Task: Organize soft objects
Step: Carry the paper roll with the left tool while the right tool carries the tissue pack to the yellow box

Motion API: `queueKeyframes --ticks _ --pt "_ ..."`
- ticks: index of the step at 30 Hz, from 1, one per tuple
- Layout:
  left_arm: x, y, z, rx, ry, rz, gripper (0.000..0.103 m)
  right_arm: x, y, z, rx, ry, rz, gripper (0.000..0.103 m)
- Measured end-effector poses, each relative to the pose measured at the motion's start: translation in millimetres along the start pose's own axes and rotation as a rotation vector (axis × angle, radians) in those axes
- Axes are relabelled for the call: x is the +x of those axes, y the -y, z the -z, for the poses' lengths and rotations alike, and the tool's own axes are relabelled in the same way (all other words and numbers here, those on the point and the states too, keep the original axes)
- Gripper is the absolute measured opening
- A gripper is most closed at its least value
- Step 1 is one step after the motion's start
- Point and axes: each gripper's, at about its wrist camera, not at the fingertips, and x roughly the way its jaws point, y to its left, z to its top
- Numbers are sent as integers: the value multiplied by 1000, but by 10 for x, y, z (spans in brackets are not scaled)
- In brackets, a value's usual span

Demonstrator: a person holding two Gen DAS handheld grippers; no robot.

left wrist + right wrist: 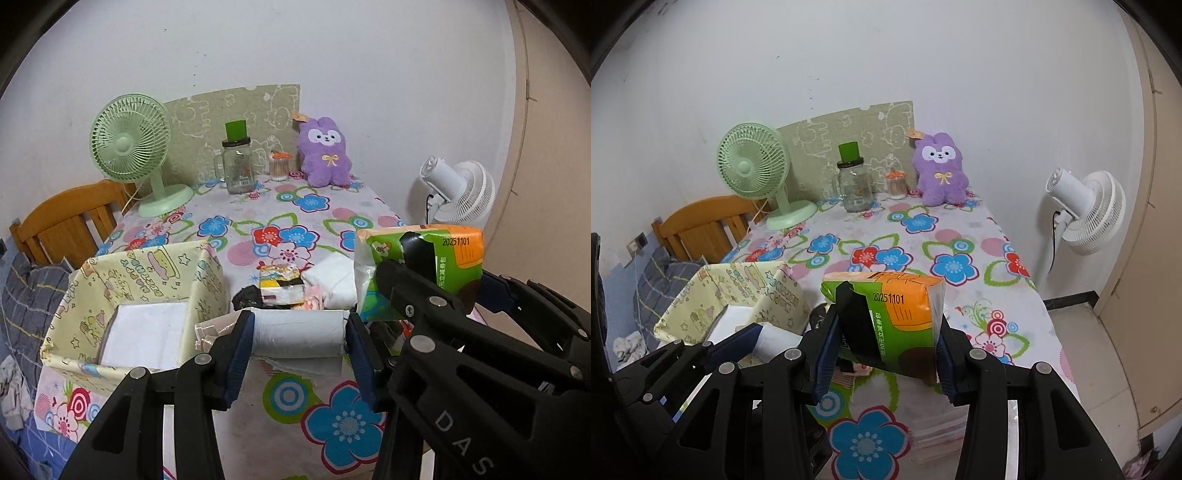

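Note:
My left gripper (300, 345) is shut on a white roll of bags (297, 332), held just above the table in front of a small pile of soft things (291, 286). My right gripper (886, 350) is shut on a green and orange tissue pack (890, 317) and holds it above the table; the pack also shows in the left wrist view (421, 266). A yellow patterned fabric box (140, 280) stands open to the left with a white pad (147, 334) inside. The left gripper and its roll show at the lower left of the right wrist view (768, 338).
The table has a flowered cloth (295, 218). At its back stand a green fan (133, 147), a glass jar with a green lid (238, 166), a cotton swab jar (279, 166) and a purple plush toy (325, 153). A white floor fan (1086, 214) stands right; a wooden bed frame (66, 218) left.

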Motion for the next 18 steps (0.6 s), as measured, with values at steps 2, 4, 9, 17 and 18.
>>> queueKeyframes --ticks 2,4,9,17,18 --pt "-9 -30 -21 0 1 -4 51 7 -38 -29 -3 -3 -1 50" --pt "-24 -63 -45 -2 5 -7 51 13 -74 -55 -6 -5 -5 50" --pt "-62 -154 -106 -7 12 -14 51 30 -169 -131 -11 -3 -12 50" --pt "-70 -335 -197 -9 20 -30 51 91 -365 -238 -26 -13 -20 50" --pt "-65 -357 -205 -9 21 -33 51 105 -387 -252 -28 -15 -21 50"
